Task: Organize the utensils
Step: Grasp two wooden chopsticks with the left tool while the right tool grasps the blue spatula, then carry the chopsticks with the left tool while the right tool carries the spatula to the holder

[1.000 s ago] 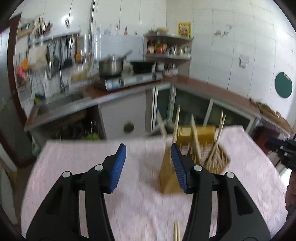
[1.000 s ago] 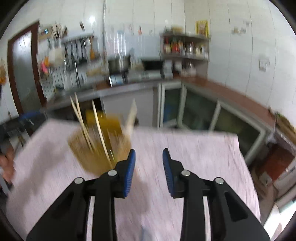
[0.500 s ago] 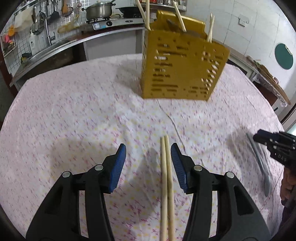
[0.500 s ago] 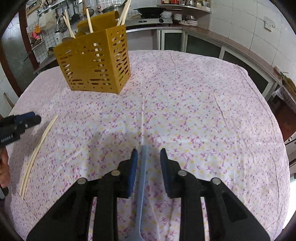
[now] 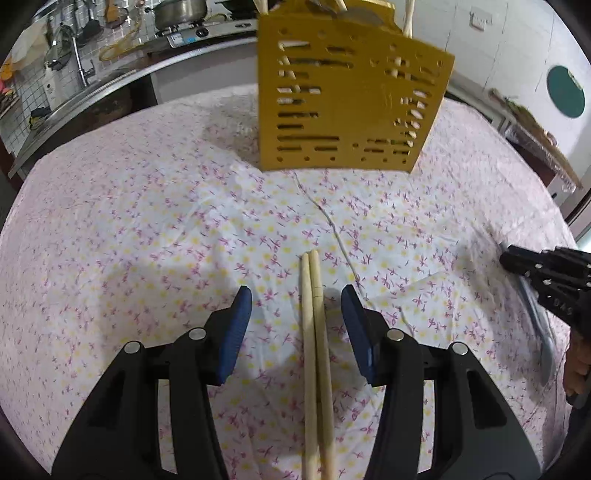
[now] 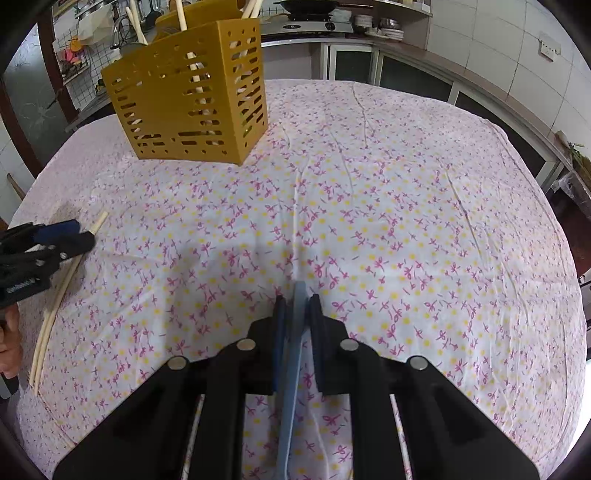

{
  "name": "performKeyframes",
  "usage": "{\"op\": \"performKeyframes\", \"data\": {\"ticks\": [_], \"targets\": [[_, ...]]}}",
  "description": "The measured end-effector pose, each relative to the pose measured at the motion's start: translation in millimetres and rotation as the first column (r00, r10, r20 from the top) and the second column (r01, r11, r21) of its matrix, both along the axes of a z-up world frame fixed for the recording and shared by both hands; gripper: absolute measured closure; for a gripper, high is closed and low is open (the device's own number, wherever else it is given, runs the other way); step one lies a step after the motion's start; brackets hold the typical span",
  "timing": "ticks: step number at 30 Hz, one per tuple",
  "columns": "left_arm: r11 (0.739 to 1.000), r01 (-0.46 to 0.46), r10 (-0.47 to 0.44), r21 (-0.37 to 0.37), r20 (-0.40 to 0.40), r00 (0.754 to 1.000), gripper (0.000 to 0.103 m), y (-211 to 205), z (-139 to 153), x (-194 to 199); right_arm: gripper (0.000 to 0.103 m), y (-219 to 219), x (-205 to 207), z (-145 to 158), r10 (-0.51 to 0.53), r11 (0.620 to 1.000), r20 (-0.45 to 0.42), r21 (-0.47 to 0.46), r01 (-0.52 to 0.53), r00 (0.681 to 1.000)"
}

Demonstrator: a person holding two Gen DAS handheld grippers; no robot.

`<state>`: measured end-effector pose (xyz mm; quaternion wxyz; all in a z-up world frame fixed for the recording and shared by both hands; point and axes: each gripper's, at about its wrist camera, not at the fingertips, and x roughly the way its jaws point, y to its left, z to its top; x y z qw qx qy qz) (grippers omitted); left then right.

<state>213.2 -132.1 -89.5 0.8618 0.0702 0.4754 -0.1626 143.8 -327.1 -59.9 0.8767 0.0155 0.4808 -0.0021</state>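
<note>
At the far left, behind the table, a kitchen counter (image 5: 110, 79) carries a sink tap and hanging tools, with a steel pot (image 5: 181, 11) on the stove. A floral tablecloth (image 5: 147, 221) covers the whole table. Over its near part the left gripper (image 5: 297, 325) points steeply down with its blue pads (image 5: 236, 332) spread apart; a pair of wooden chopsticks (image 5: 314, 350) lies flat on the cloth in the gap between them, side by side and touching each other, and neither pad touches the wood. Beyond the chopstick tips, at the far middle of the table, stands a yellow slotted utensil holder (image 5: 351, 107), upright, with several chopsticks and other handles sticking out of its top. Further right, the right gripper (image 6: 295, 314) is also tilted down at the cloth, and its jaws are closing around the handle of a grey-blue utensil (image 6: 293, 362) that lies on the cloth; the handle sits between the pads, the left pad apparently on it, though I cannot tell whether both press it. The utensil's working end is hidden under the gripper body. A hand (image 5: 576, 365) shows at the right edge behind that gripper
</note>
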Motion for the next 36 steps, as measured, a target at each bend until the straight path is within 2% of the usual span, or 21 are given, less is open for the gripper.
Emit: {"op": "performKeyframes", "data": {"ticks": [3, 5, 7, 8, 9, 10, 12, 17, 21, 24, 36], "targets": [[0.997, 0.037, -0.038, 0.067, 0.01, 0.999, 0.054, -9.9, -6.1, 0.6, 0.09, -3.9, 2.5, -0.7, -0.001, 1.0, 0.003, 0.019, 0.001, 1.0], [0.997, 0.046, -0.047, 0.064, 0.006, 0.999, 0.057, -9.7, -6.2, 2.8, 0.09, -6.2, 2.1, -0.9, -0.004, 0.999, 0.004, 0.033, 0.004, 1.0], [0.997, 0.035, -0.036, 0.073, 0.021, 0.999, 0.071, -7.7, -5.7, 1.9, 0.09, -7.8, 1.4, -0.8, -0.002, 0.999, 0.004, 0.037, 0.002, 1.0], [0.997, 0.029, -0.031, 0.07, 0.028, 0.999, 0.074, -6.7, -5.7, 0.7, 0.09, -8.0, 2.1, -1.0, -0.002, 0.999, 0.003, 0.038, 0.002, 1.0], [0.997, 0.027, -0.029, 0.069, 0.034, 0.999, 0.08, -6.8, -5.5, -1.3, 0.09, -7.9, 2.0, -1.0, -0.002, 0.999, 0.004, 0.039, 0.002, 1.0], [0.997, 0.025, -0.028, 0.07, 0.039, 0.999, 0.091, -8.1, -4.4, -2.9, 0.09, -7.8, 2.4, -1.2, -0.002, 0.999, 0.004, 0.039, 0.002, 1.0], [0.998, 0.021, -0.023, 0.064, 0.036, 0.999, 0.094, -9.9, -3.1, -5.8, 0.09, -8.5, 3.3, -1.4, -0.003, 0.999, 0.003, 0.043, 0.003, 1.0], [1.0, 0.016, -0.016, 0.008, 0.009, 1.0, 0.094, -0.1, 0.8, -0.5, 0.09, -9.6, 4.1, -1.5, -0.002, 0.999, -0.001, 0.047, 0.002, 1.0], [1.0, 0.011, -0.011, -0.014, 0.043, 0.999, 0.094, 4.4, 9.5, -2.8, 0.09, -9.9, 5.3, -0.5, -0.005, 0.999, 0.0, 0.045, 0.005, 1.0], [0.999, 0.012, -0.01, -0.037, 0.054, 0.998, 0.094, 7.6, 15.9, -3.0, 0.095, -10.8, 4.4, 2.6, -0.018, 0.999, 0.014, 0.049, 0.018, 1.0], [0.993, 0.002, 0.017, -0.12, 0.152, 0.988, 0.093, 25.7, 59.6, -6.0, 0.096, -21.3, -3.3, 38.6, -0.048, 0.995, 0.124, 0.093, 0.036, 0.991]]}}
